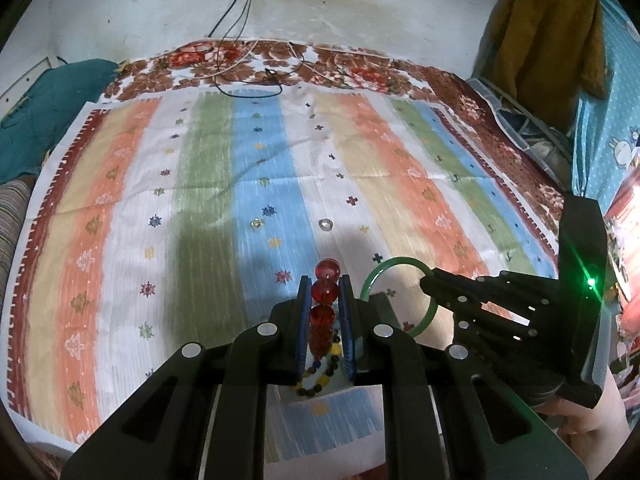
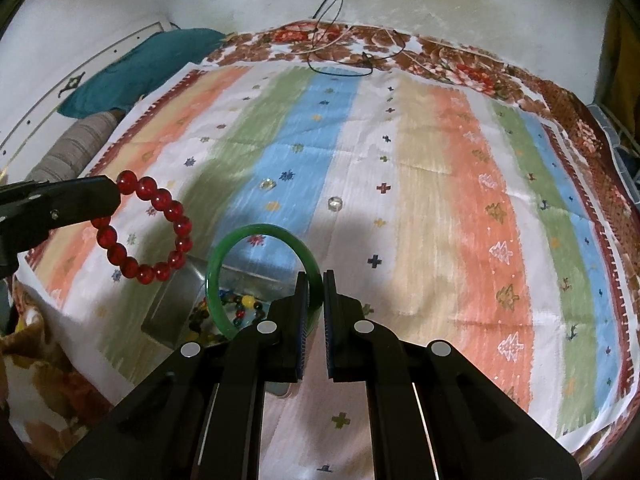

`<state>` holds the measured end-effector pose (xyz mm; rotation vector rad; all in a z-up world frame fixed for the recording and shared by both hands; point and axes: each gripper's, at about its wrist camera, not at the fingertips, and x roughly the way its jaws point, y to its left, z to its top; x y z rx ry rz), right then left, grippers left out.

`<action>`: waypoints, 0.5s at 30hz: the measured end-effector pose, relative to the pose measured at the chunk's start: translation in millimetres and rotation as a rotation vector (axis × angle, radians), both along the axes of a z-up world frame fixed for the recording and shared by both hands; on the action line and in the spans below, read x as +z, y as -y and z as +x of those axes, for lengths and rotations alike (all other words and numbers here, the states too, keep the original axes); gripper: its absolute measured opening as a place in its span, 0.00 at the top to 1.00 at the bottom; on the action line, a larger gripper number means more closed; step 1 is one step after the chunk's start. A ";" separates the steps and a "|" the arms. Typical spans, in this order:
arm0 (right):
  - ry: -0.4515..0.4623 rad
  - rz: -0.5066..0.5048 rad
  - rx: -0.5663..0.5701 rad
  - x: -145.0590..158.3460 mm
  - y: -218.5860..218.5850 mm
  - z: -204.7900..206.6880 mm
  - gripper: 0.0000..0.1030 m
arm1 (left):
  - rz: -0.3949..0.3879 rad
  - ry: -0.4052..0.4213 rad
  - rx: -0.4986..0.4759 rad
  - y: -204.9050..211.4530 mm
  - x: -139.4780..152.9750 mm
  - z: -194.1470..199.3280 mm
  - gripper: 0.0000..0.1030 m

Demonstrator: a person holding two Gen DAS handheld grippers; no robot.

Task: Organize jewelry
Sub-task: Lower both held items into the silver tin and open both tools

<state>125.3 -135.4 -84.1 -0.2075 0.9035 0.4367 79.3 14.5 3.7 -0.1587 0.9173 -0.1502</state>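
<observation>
My left gripper (image 1: 325, 286) is shut on a red bead bracelet (image 1: 326, 292) and holds it above a clear box (image 2: 172, 308) of mixed beads (image 2: 240, 308). The bracelet also shows in the right wrist view (image 2: 160, 232), hanging from the left gripper (image 2: 116, 196). My right gripper (image 2: 316, 280) is shut on a green bangle (image 2: 260, 236) and holds it upright over the same box. The bangle (image 1: 394, 268) and right gripper (image 1: 426, 282) show in the left wrist view too. Two small rings (image 1: 326, 224) (image 1: 256, 223) lie on the striped cloth.
The striped cloth (image 1: 200, 200) covers a bed with a floral sheet (image 1: 280, 64). Black and white cables (image 1: 248, 76) lie at the far edge. A teal pillow (image 1: 36, 112) sits at the left. A yellow garment (image 1: 548, 32) hangs at the right.
</observation>
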 end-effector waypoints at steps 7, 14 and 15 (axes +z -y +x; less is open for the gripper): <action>-0.058 0.026 -0.013 -6.3 0.9 -1.8 0.62 | 0.001 -0.023 0.023 -1.8 -2.7 -6.6 0.76; -0.059 0.043 -0.038 -4.0 7.3 5.2 0.58 | 0.009 -0.034 0.066 -12.8 -6.3 -2.1 0.51; -0.061 0.043 -0.040 -4.0 8.0 6.3 0.56 | 0.008 -0.034 0.072 -14.5 -6.6 -0.9 0.50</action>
